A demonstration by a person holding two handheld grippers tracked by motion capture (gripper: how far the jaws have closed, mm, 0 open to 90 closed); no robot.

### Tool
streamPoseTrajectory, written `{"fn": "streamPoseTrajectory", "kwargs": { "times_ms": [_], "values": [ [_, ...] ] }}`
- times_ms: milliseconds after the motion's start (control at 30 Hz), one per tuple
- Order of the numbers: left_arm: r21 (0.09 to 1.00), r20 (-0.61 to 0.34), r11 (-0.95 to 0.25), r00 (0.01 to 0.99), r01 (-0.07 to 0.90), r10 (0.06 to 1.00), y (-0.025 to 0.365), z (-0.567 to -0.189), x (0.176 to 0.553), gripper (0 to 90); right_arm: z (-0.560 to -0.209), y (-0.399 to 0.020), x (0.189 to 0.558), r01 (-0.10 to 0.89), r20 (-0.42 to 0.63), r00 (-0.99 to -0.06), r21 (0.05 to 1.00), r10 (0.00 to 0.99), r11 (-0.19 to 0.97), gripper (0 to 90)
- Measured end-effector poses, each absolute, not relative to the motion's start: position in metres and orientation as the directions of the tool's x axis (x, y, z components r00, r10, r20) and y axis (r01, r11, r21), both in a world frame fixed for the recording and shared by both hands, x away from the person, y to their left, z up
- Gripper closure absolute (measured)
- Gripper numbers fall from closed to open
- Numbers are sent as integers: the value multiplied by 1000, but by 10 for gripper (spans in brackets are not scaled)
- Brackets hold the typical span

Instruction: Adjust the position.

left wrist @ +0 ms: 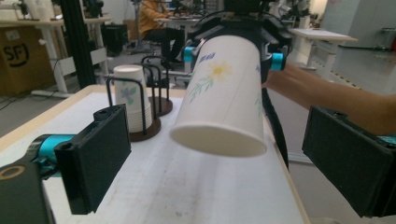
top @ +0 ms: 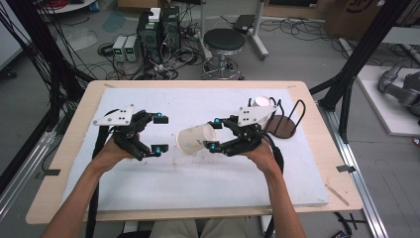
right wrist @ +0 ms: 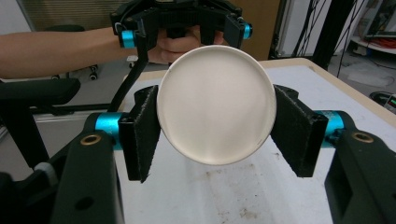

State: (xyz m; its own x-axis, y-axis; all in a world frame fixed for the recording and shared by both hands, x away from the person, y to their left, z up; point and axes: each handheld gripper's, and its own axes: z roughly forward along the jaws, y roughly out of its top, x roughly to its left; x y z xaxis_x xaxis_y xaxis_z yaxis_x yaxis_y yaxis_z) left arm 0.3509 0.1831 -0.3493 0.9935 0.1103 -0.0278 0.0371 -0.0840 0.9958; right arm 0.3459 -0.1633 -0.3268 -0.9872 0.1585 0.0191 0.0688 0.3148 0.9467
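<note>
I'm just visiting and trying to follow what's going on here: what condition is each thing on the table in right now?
Paper cup: empty, lying sideways in the air, clamped at its base, mouth toward the left gripper.
Right gripper: shut on the paper cup.
Left gripper: open, holding nothing, apart from the cup.
Cup stack: upright in its wire holder.
Second wire holder: upright, empty.

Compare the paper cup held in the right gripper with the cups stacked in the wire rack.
The held paper cup lies tilted, mouth toward the left gripper, clear of the table; the stacked cups stand base-up in the wire rack. The held one is single and clamped by the right gripper; the others are nested and untouched. Both are white with a floral print.
</note>
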Motion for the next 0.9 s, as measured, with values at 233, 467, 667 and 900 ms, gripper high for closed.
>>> {"fn": "streamPoseTrajectory", "kwargs": {
  "times_ms": [233, 467, 667, 900],
  "values": [
    [995, -22, -96, 997, 30, 78, 168, -348, 352, 77, -327, -162, 345, 71, 22, -988, 944, 155, 321, 376],
    [993, -21, -112, 998, 27, 55, 151, -347, 354, 77, -328, -159, 345, 66, 19, -989, 943, 147, 326, 377],
    [992, -25, -121, 999, 30, 40, 141, -348, 356, 78, -329, -158, 345, 68, 22, -990, 943, 142, 325, 376],
    [991, -32, -127, 999, 35, 24, 130, -350, 357, 77, -329, -157, 345, 67, 23, -990, 943, 138, 325, 376]
  ]
}}
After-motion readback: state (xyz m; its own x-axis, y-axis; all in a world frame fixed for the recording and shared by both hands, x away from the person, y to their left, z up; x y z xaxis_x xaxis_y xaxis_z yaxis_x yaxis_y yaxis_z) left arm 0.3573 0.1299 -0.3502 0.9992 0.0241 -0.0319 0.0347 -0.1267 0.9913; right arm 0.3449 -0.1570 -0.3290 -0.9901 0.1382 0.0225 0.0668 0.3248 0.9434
